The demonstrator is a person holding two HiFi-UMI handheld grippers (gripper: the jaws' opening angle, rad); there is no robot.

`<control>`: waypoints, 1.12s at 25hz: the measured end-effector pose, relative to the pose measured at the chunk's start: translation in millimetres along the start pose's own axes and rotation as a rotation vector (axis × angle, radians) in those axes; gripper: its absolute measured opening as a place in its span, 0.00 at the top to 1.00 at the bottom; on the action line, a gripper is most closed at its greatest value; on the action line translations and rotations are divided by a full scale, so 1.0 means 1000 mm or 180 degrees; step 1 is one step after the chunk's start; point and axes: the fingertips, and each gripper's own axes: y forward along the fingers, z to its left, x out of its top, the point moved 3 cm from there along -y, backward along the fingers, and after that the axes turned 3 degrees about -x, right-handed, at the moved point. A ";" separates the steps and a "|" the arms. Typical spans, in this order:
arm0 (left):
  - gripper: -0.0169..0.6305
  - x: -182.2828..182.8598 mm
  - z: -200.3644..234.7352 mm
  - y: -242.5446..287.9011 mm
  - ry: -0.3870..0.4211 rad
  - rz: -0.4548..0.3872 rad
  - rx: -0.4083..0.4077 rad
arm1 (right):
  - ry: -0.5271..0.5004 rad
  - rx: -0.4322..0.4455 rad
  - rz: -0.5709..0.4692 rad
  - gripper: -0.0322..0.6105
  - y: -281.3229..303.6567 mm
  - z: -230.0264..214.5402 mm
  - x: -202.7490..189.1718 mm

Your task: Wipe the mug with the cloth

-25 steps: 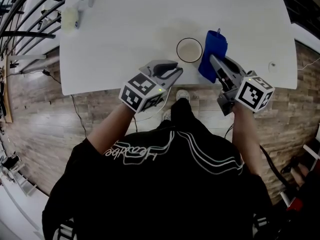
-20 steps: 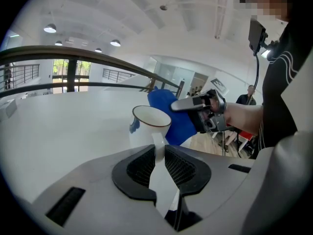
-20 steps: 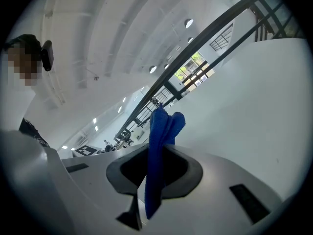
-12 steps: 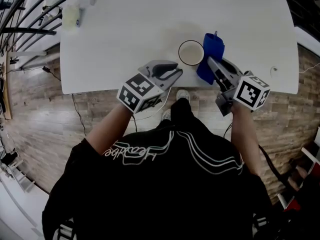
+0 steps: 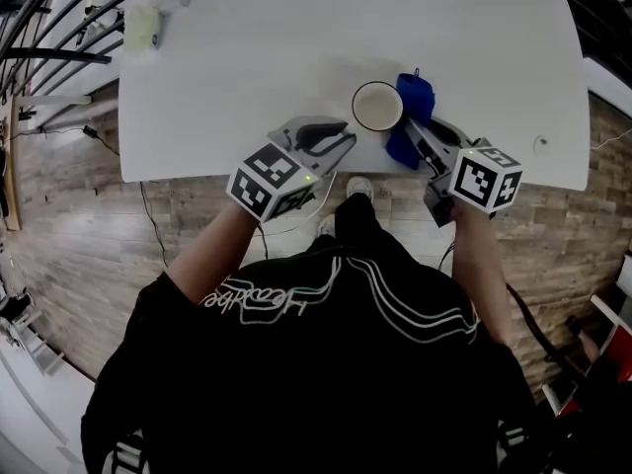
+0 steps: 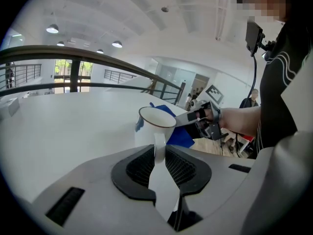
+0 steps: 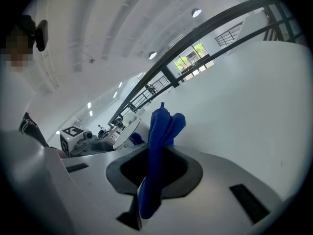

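Observation:
A white mug (image 5: 377, 105) stands near the front edge of the white table (image 5: 296, 47). My left gripper (image 5: 348, 138) reaches it from the left. In the left gripper view the mug's (image 6: 155, 117) handle sits between the pads of this gripper (image 6: 159, 148), filling the narrow gap, and the jaws are opening. My right gripper (image 5: 413, 131) is shut on a blue cloth (image 5: 410, 102), bunched against the mug's right side. In the right gripper view the cloth (image 7: 164, 126) rises from the closed jaws of that gripper (image 7: 154, 153), with the mug's rim (image 7: 126, 130) just to its left.
A pale bottle-like item (image 5: 143, 28) lies at the table's far left corner. A small object (image 5: 540, 143) sits near the right front edge. Dark railings (image 5: 49, 28) run along the left. Wooden floor (image 5: 79, 225) lies below the table's front edge.
My right gripper has carried the cloth left and nearer, up against the mug's side. The left gripper has hardly moved and stays at the handle.

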 end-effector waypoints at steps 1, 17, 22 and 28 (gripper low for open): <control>0.86 -0.001 0.001 -0.002 0.0003 -0.0002 0.0008 | -0.0028 -0.0007 0.0003 0.88 0.001 0.001 -0.001; 0.86 -0.005 0.016 -0.020 0.0300 0.0026 0.0213 | 0.0116 0.0296 -0.0359 0.88 -0.018 0.022 0.034; 0.85 -0.010 0.022 -0.024 0.0374 0.0027 0.0233 | 0.0095 0.0432 -0.0442 0.88 -0.021 0.030 0.042; 0.84 -0.009 0.029 -0.026 0.0524 0.0043 0.0260 | 0.0074 0.0576 -0.0405 0.87 -0.018 0.036 0.044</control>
